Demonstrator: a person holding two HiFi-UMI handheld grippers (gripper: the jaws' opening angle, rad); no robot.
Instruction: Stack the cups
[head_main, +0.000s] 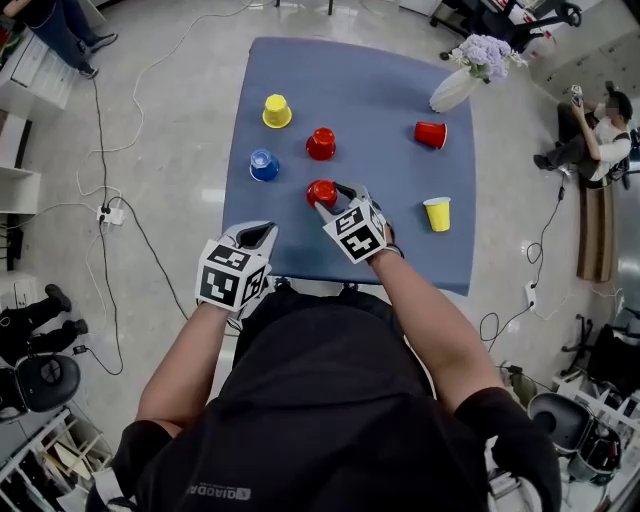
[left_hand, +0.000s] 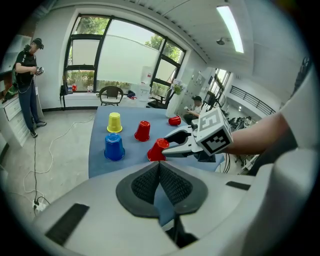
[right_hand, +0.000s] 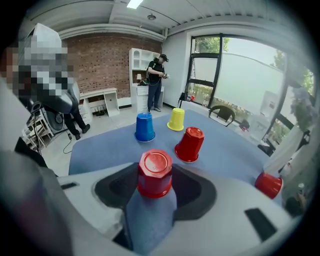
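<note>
On the blue table (head_main: 400, 250), my right gripper (head_main: 331, 195) stands open around an upside-down red cup (head_main: 322, 192), which rests on the cloth between the jaws (right_hand: 155, 173). The pads sit close beside its walls. In the left gripper view that same gripper (left_hand: 172, 142) reaches the red cup (left_hand: 157, 150) from the right. My left gripper (head_main: 255, 236) hangs at the table's near edge, shut and empty (left_hand: 160, 170). Also upside down are a second red cup (head_main: 321, 143), a blue cup (head_main: 264, 165) and a yellow cup (head_main: 277, 110). Another red cup (head_main: 430, 133) lies on its side, and a yellow cup (head_main: 437, 213) stands upright.
A white vase of purple flowers (head_main: 470, 70) stands at the far right corner of the table. Cables run over the floor (head_main: 130, 200) on the left. One person sits at the right (head_main: 590, 130); another stands at the far left (left_hand: 26, 75).
</note>
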